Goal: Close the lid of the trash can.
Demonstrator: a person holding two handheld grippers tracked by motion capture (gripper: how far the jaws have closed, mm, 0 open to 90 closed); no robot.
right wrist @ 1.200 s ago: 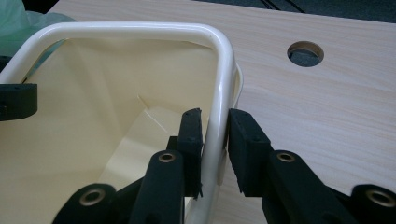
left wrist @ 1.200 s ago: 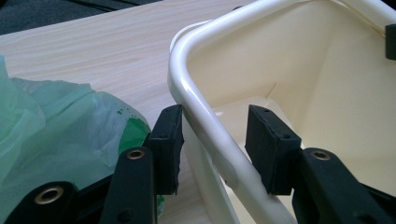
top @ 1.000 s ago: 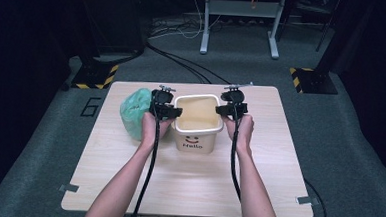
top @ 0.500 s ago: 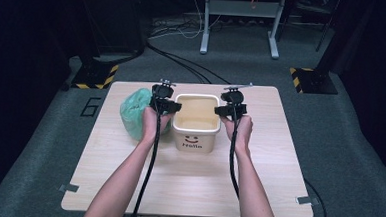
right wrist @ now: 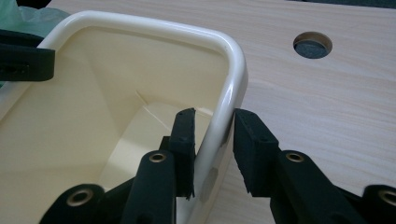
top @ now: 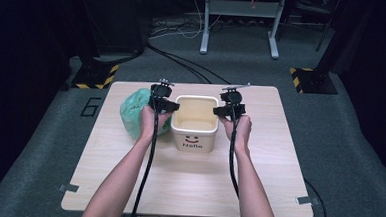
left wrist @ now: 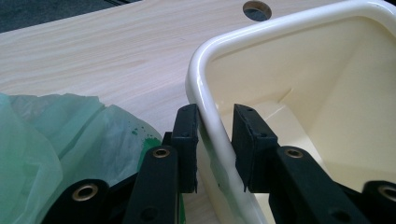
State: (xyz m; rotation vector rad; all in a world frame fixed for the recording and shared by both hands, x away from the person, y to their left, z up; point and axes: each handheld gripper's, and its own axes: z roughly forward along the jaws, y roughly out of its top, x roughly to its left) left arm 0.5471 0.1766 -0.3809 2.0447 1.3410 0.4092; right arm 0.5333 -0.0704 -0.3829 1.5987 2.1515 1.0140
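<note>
Dark carpet and black stands ring your pale wooden counter (top: 278, 168), which sits in the middle of the high view.

Your left tool (left wrist: 215, 140) straddles the tub's left wall: one pad (left wrist: 187, 140) lies against the outside of the rim, the other pad (left wrist: 250, 140) stands inside the tub with a narrow gap to the wall. Its jaws have just been closing with that wall between them, and the grip does not look complete. In the high view this tool (top: 167, 105) sits left of centre, at the tub's left edge.

Your right tool (right wrist: 214, 149) straddles the opposite wall the same way. The inner pad (right wrist: 183, 144) is close against the inside face, the outer pad (right wrist: 252, 149) stands just off the outside; you cannot tell whether either presses. Its jaws have just been opening slightly around the wall. In the high view it (top: 226, 109) is right of centre, at the tub's right edge.

Between the tools, the cream tub (top: 195, 123) stands upright at the centre of the high view, a smiley and "Hello" on the side facing you. Its rim fills the upper right of the left gripper view (left wrist: 280, 32) and the upper left of the right gripper view (right wrist: 154, 28).

Just left of the tub a crumpled green bag (top: 133, 116) lies on the counter; it shows at lower left in the left gripper view (left wrist: 56, 140). A round hole (right wrist: 312, 45) in the counter appears at upper right in the right gripper view.
</note>
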